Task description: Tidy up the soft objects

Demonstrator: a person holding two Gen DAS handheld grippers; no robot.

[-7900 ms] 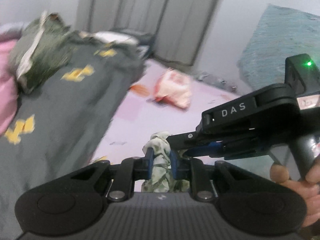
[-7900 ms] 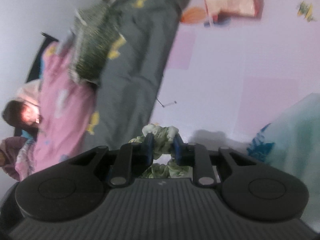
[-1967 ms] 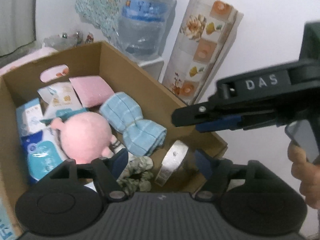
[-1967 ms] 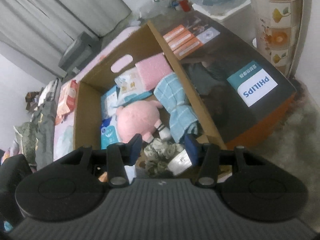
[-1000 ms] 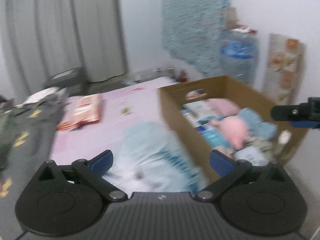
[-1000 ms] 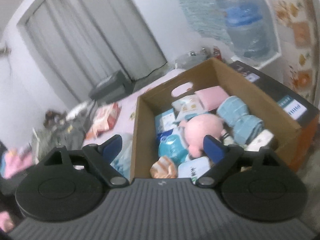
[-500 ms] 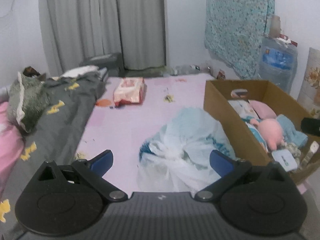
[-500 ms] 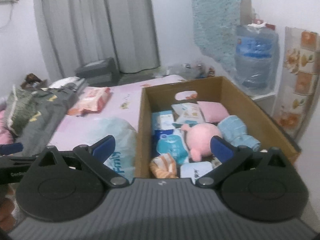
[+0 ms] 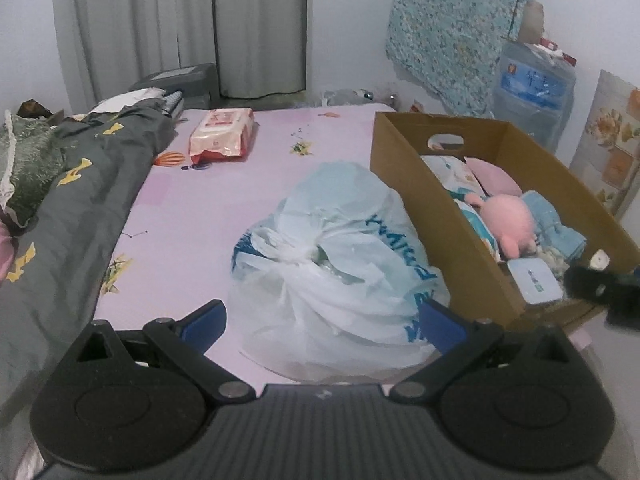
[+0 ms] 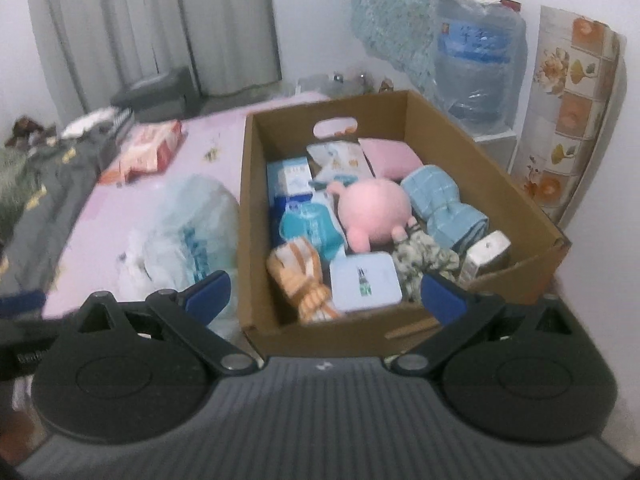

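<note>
Your left gripper (image 9: 322,322) and right gripper (image 10: 323,294) both hang spread wide, grasping nothing. One brown cardboard box (image 10: 516,208) sits on the pink sheet (image 9: 208,200), holding one round pink plush toy (image 10: 376,210), one rolled blue checked towel (image 10: 444,204), one crumpled green floral cloth (image 10: 424,260), one orange striped knit piece (image 10: 302,276) and several glossy packets. One crinkled white plastic bag (image 9: 340,256) lies just beside the box.

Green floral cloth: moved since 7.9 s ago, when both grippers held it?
Yes. The green floral cloth now lies inside the cardboard box, beside the pink plush. Left gripper and right gripper are open.
</note>
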